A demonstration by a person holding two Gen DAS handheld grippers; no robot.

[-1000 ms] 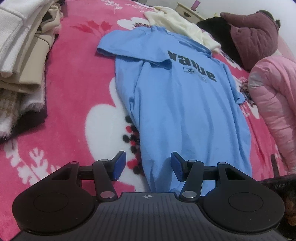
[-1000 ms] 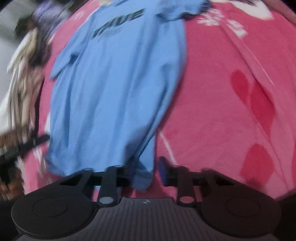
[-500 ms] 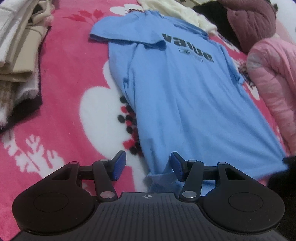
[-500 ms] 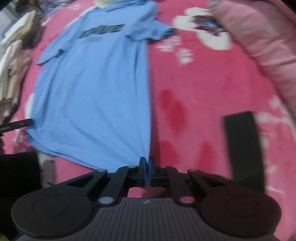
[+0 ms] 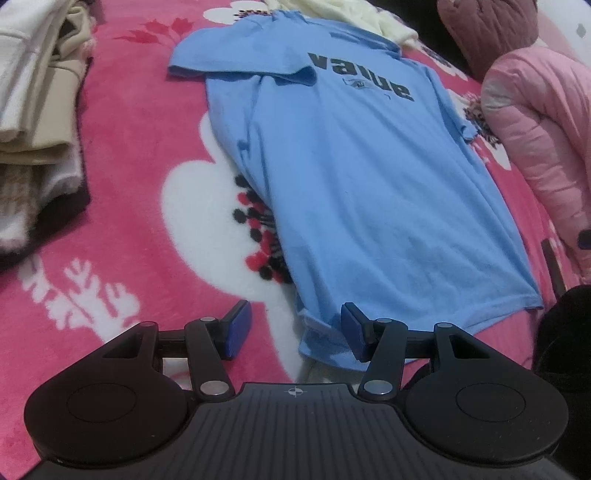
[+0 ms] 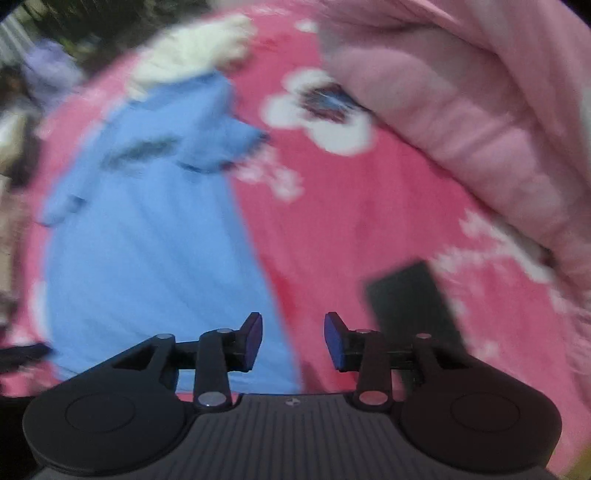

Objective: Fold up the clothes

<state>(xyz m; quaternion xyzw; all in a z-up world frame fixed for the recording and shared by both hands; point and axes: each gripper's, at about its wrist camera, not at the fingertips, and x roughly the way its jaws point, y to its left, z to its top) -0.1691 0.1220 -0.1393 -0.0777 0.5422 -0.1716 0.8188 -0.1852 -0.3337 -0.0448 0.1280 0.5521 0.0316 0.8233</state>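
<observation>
While the blue shirt [image 5: 354, 177] lies spread flat, print side up, on the pink blanket [image 5: 133, 155], its collar points away from me and its hem lies nearest my grippers. One sleeve is folded in over the chest beside the dark lettering. My left gripper [image 5: 291, 332] hangs over the hem's left corner with its jaws spread; the corner sits between the blue pads without either pressing on it. My right gripper [image 6: 293, 341] has just been opening and holds nothing, its jaws apart over the shirt's right edge in a blurred view. Folded clothes [image 5: 33, 110] are stacked to the left, a pink jacket [image 5: 543, 140] lies to the right, and a cream garment [image 5: 343, 14] rests beyond the collar.
</observation>
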